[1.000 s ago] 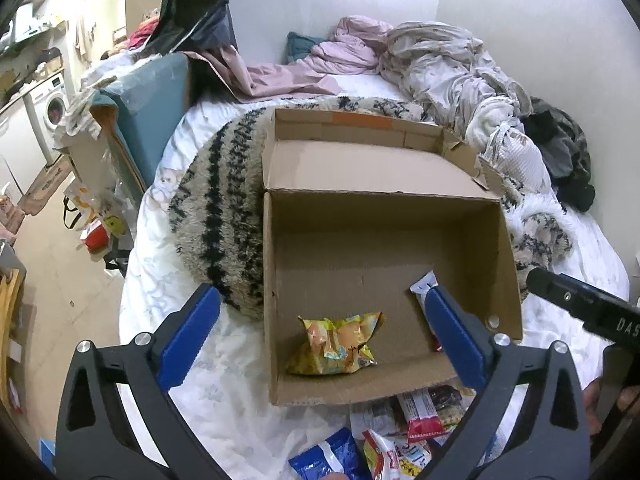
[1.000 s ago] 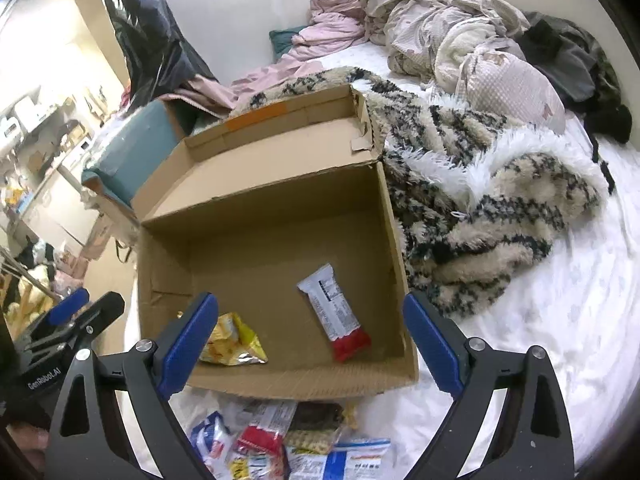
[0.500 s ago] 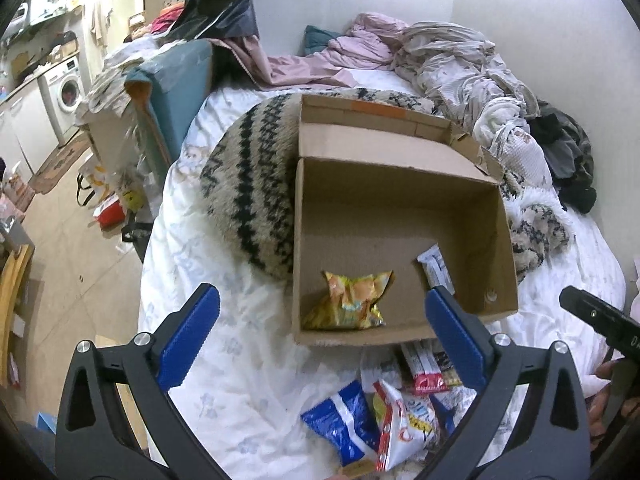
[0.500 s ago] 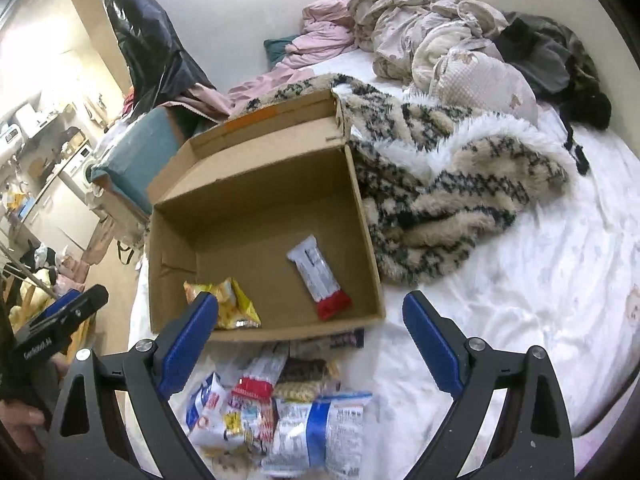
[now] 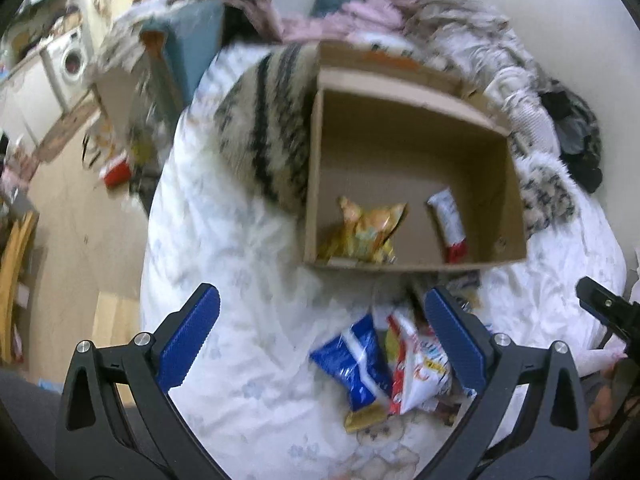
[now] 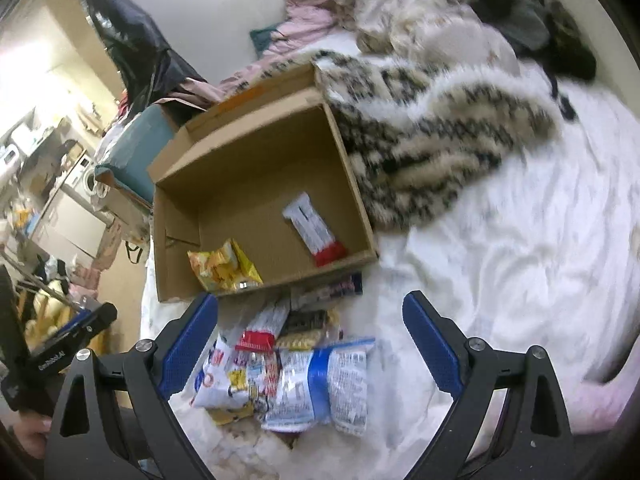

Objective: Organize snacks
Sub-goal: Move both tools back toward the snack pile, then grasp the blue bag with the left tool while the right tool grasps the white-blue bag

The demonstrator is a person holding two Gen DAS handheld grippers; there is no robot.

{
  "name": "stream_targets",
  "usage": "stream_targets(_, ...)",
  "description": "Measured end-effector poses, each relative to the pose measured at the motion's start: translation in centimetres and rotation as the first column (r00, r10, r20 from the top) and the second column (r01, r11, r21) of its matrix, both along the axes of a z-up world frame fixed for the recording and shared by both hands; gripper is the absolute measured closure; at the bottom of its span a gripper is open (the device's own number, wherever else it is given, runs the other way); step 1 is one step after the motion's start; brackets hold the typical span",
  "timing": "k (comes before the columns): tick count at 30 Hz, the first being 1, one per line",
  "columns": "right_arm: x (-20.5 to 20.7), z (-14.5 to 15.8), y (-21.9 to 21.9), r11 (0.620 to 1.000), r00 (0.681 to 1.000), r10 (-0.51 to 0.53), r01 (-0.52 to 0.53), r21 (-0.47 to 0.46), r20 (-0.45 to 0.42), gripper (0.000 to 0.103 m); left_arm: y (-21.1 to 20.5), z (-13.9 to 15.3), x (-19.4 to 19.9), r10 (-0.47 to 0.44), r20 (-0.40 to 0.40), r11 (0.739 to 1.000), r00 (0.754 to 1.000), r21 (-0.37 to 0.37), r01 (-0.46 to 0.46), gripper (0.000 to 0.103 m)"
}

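An open cardboard box (image 5: 416, 132) (image 6: 256, 168) rests on the white bed. Inside lie a yellow snack bag (image 5: 366, 236) (image 6: 222, 266) and a white-and-red bar (image 5: 448, 224) (image 6: 314, 226). A pile of snack packets lies on the sheet in front of the box, among them a blue bag (image 5: 354, 362) and a white-and-red bag (image 5: 418, 368); the right wrist view shows the pile (image 6: 296, 364) too. My left gripper (image 5: 320, 332) hovers open above the sheet near the pile. Just as empty, my right gripper (image 6: 310, 336) stands open over the pile.
A striped fuzzy blanket (image 6: 432, 136) (image 5: 264, 132) lies against the box. Crumpled clothes (image 6: 400, 12) are heaped by the wall. The bed's left edge drops to a floor (image 5: 80, 208) with clutter and a washing machine (image 5: 72, 64). A hand (image 6: 32, 436) holds the left gripper's handle.
Both grippers have pulled back from the box toward the bed's near side, so more of the snack pile shows. Both stayed open and empty.
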State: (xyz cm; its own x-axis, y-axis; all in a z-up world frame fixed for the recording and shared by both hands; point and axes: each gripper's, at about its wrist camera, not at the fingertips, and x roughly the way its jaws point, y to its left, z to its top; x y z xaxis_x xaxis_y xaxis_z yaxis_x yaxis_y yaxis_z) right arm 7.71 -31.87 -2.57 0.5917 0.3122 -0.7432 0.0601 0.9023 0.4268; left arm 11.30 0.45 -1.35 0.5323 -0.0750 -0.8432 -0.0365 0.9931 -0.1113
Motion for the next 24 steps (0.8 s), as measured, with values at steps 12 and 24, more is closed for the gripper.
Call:
stream_targets(12, -0.2, -3.2, -2.2, 0.993, 0.988, -0.065, 0.079, 0.093, -0.141, 0.007, 0.6, -10.2, 0.7, 0.083, -0.403, 0.988, 0.911, -0.085, -0.128, 0.003)
stream_targets(24, 0.2, -3.5, -1.6, 0.996, 0.988, -0.049, 0.060, 0.070, -0.148, 0.007, -3.8, -14.5, 0.7, -0.023, -0.483, 0.989, 0.875, -0.139, -0.050, 0.069)
